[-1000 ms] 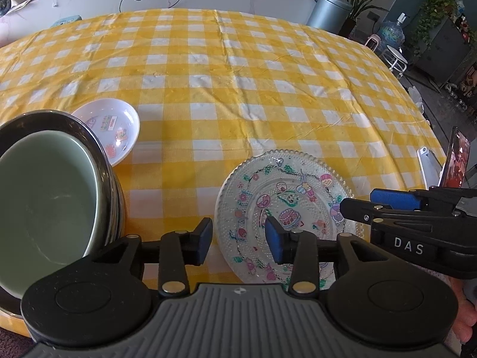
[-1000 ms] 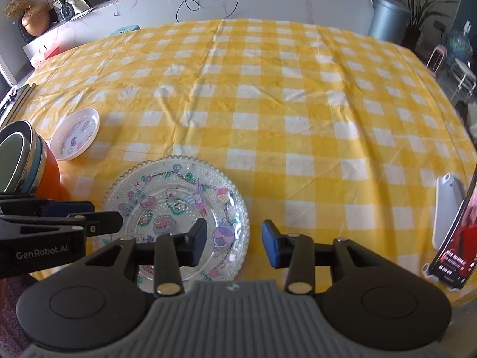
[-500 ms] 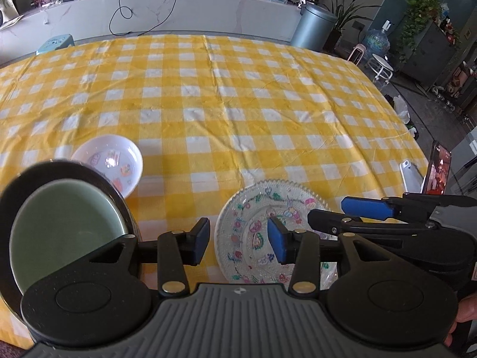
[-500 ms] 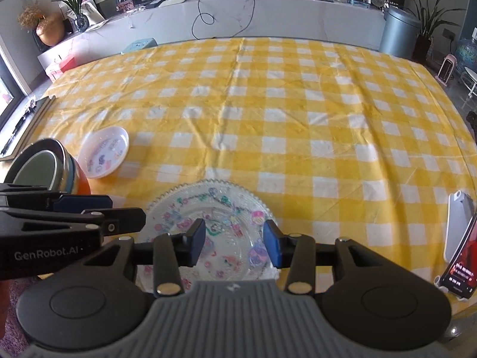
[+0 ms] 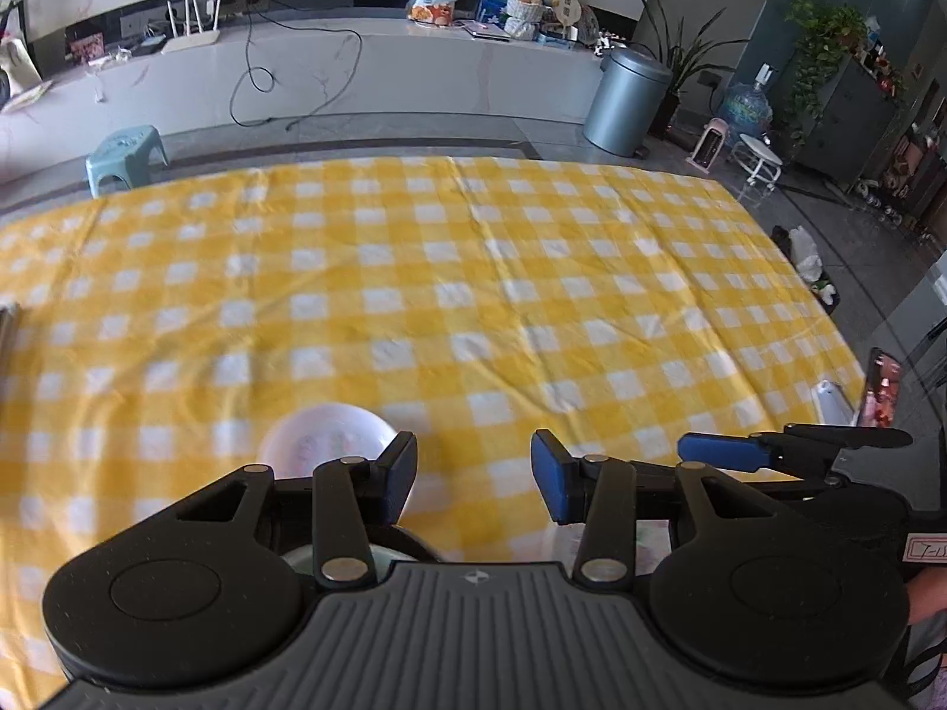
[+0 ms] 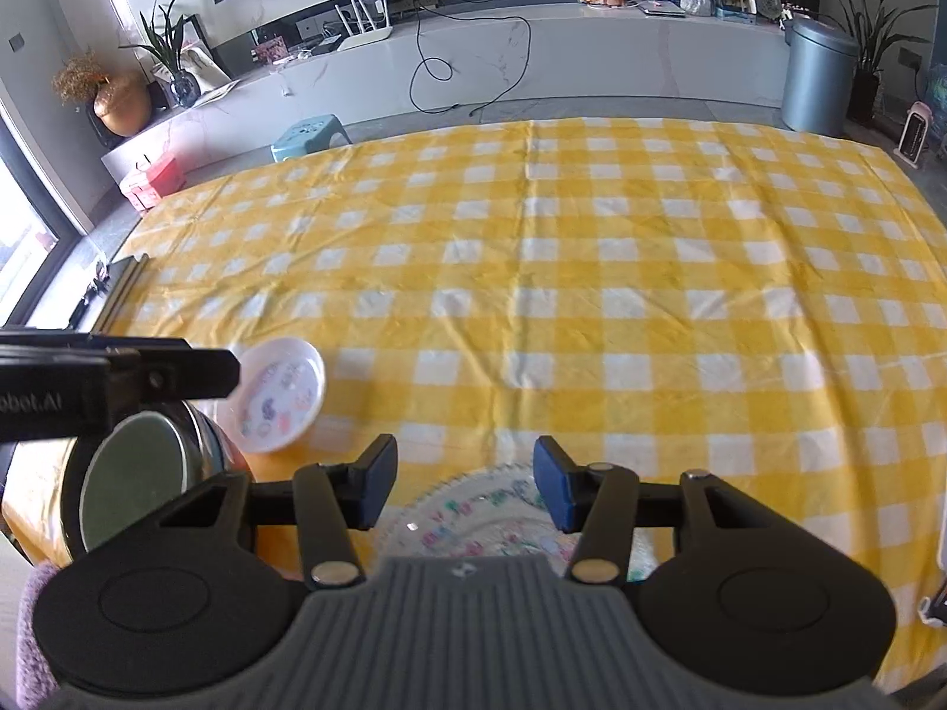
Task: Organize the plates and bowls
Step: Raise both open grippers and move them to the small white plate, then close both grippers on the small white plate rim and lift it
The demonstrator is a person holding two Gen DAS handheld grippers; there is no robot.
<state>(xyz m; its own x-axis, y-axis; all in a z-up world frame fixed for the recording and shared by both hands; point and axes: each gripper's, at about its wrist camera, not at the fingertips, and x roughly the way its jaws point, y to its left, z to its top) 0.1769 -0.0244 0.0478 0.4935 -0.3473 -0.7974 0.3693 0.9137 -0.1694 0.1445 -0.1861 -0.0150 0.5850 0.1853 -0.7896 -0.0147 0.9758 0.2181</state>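
Note:
A clear glass plate with cartoon prints [image 6: 491,509] lies near the table's front edge, mostly hidden under my right gripper [image 6: 464,485], which is open and empty above it. A small white printed plate [image 6: 278,393] lies to its left; it also shows in the left wrist view [image 5: 325,438]. A stack of bowls with a green one on top [image 6: 136,485] stands at the front left. My left gripper [image 5: 472,479] is open and empty, held above the stack and the small plate. The left gripper's body also shows in the right wrist view [image 6: 118,378].
The yellow checked tablecloth [image 6: 592,272] covers the table. A phone [image 5: 882,390] and a white object [image 5: 831,402] stand at the right edge. Dark flat items [image 6: 127,278] lie at the far left edge. A stool [image 6: 311,133] and a bin [image 6: 820,74] stand beyond the table.
Both grippers have risen and pulled back toward the front edge, tilting up, so the plates and bowl stack have slid down under them. Both stay open.

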